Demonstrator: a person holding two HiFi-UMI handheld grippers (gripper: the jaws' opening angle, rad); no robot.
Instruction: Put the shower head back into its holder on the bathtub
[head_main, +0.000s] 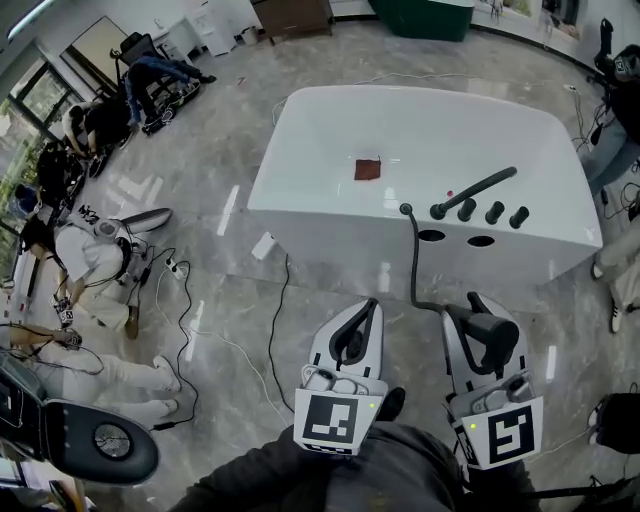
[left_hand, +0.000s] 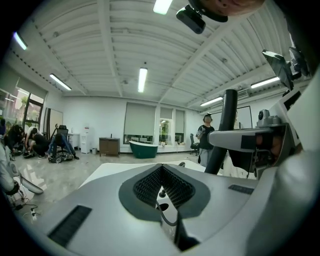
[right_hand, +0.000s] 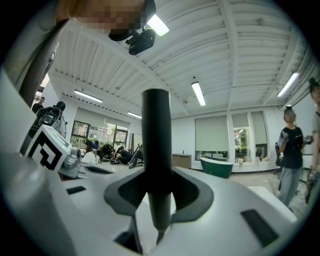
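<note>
Shower head gripped, off the tub
The right gripper (head_main: 481, 318) pinches the matte black, cylindrical shower head (right_hand: 156, 150). Its dark hose (head_main: 413, 260) runs to the glossy white bathtub (head_main: 310, 165) at 12 o'clock. The left gripper (head_main: 365, 312) has its ribbed pads pressed together, empty.

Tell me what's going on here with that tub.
A person stands facing the white bathtub with a gripper in each hand. The right gripper has its fingers shut on the dark shower head, held short of the tub. Its hose runs to the tub's rim. The left gripper is shut and holds nothing. The shower head is not yet back on the tub.
</note>
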